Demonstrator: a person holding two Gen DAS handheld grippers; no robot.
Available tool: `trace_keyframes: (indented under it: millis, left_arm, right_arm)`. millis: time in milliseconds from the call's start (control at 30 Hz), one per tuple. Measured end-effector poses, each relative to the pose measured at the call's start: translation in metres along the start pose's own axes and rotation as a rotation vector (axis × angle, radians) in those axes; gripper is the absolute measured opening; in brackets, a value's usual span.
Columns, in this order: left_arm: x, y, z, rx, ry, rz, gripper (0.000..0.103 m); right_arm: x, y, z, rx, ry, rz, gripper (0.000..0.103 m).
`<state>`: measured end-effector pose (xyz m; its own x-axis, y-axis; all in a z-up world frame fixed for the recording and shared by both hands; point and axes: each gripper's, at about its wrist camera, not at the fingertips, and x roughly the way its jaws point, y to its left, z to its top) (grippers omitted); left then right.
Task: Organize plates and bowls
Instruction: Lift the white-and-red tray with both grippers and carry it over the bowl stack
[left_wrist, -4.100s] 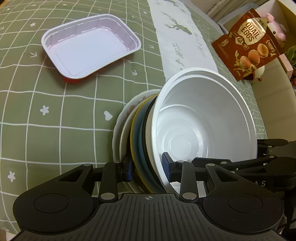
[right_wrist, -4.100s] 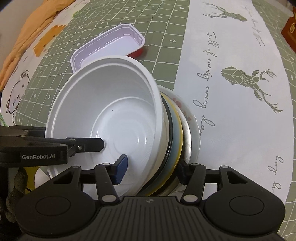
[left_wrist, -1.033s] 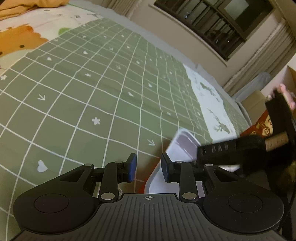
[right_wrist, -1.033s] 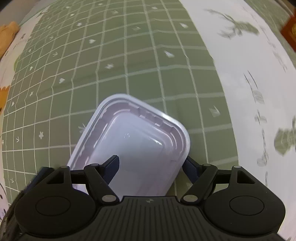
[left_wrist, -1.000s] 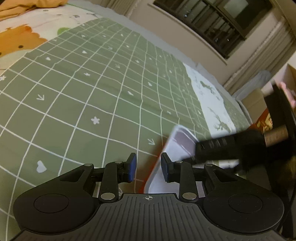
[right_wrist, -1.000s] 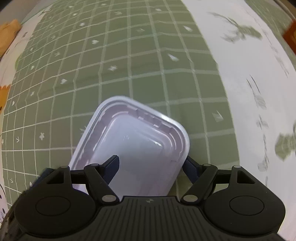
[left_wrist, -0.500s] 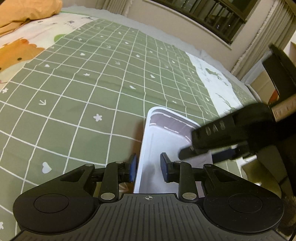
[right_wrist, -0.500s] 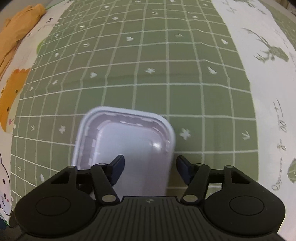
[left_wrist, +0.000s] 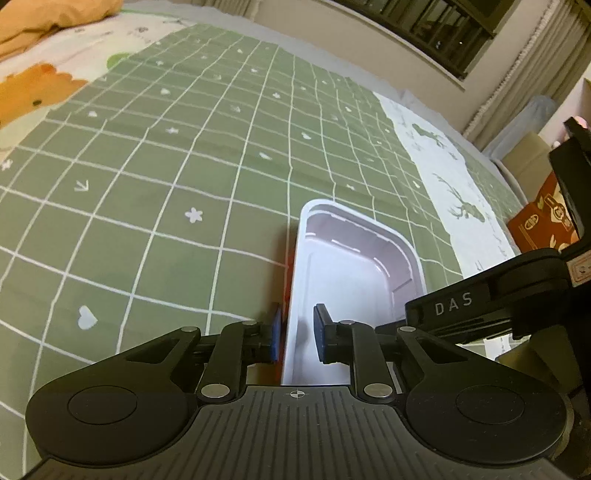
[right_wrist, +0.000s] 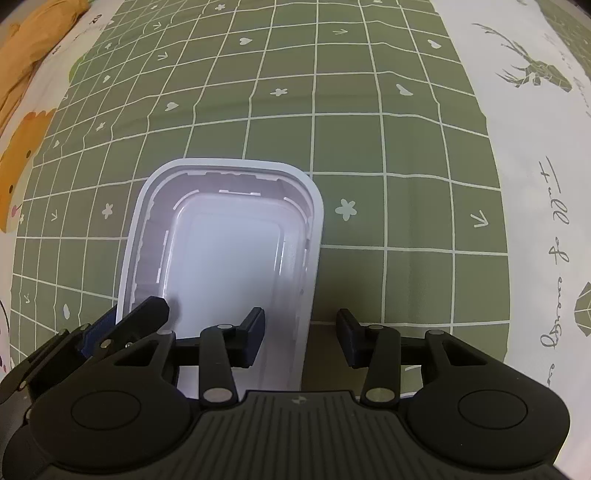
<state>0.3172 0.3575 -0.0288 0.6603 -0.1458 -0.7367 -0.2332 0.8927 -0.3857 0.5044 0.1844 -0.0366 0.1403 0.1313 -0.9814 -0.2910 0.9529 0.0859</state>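
Observation:
A rectangular tray (left_wrist: 351, 273), white inside and red outside, lies on the green checked cloth; it also shows in the right wrist view (right_wrist: 225, 251). My left gripper (left_wrist: 297, 334) straddles the tray's left wall, one pad outside and one inside, with a small gap on each side. My right gripper (right_wrist: 301, 339) is open and straddles the tray's right wall without touching it. The left gripper's fingers (right_wrist: 122, 325) show at the tray's left rim in the right wrist view. The right gripper's body (left_wrist: 491, 295) shows at the right in the left wrist view. The stack of plates and bowls is out of sight.
The green cloth (right_wrist: 332, 129) spreads ahead, with a white deer-print strip (right_wrist: 546, 147) to the right. A bear-print sheet and orange blanket (left_wrist: 44, 40) lie at the far left. A brown carton (left_wrist: 539, 218) stands at the right edge.
Both grippers have come down around the tray's near end. The right gripper's jaws have narrowed from wide open and shifted right, now over the right wall. The left jaws have closed in on the left wall.

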Motion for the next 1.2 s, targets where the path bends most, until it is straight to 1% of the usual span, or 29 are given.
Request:
trace_keyframes:
  millis: [100, 200, 333, 533, 600, 633, 700, 800, 933, 1067, 1200]
  left_arm:
    - [0.009, 0.007, 0.0, -0.034, 0.025, -0.025, 0.018]
    - [0.013, 0.016, 0.001, -0.086, 0.023, -0.076, 0.017]
    - [0.017, 0.027, 0.002, -0.158, 0.021, -0.129, 0.018]
    - [0.009, 0.019, 0.003, -0.123, 0.023, -0.094, 0.018]
    - [-0.002, 0.019, 0.003, -0.131, 0.018, -0.105, 0.019]
    - [-0.013, 0.018, 0.004, -0.129, -0.002, -0.114, 0.02]
    - [-0.037, 0.015, 0.004, -0.119, -0.043, -0.133, 0.021]
    - [-0.077, 0.004, 0.001, -0.095, -0.113, -0.173, 0.022]
    - [-0.127, -0.024, -0.011, -0.055, -0.196, -0.271, 0.025]
    - [-0.165, -0.055, -0.032, -0.03, -0.244, -0.372, 0.029]
    - [-0.192, -0.092, -0.057, 0.017, -0.253, -0.421, 0.028]
  right_arm:
    - [0.002, 0.001, 0.001, 0.008, 0.007, 0.003, 0.043]
    - [0.004, 0.001, -0.001, 0.028, 0.003, -0.007, 0.043]
    - [0.003, 0.006, -0.004, 0.014, 0.002, -0.002, 0.043]
    - [0.002, 0.011, -0.007, -0.005, -0.008, -0.007, 0.043]
    - [-0.002, 0.009, -0.009, -0.006, -0.018, 0.001, 0.043]
    - [-0.007, 0.008, -0.01, -0.002, -0.026, 0.01, 0.043]
    - [-0.021, 0.006, -0.014, -0.002, -0.052, 0.044, 0.043]
    - [-0.054, 0.009, -0.027, -0.023, -0.11, 0.092, 0.043]
    - [-0.115, 0.002, -0.061, -0.068, -0.214, 0.122, 0.043]
    - [-0.167, -0.027, -0.102, -0.078, -0.295, 0.151, 0.043]
    - [-0.207, -0.058, -0.149, -0.086, -0.368, 0.172, 0.043]
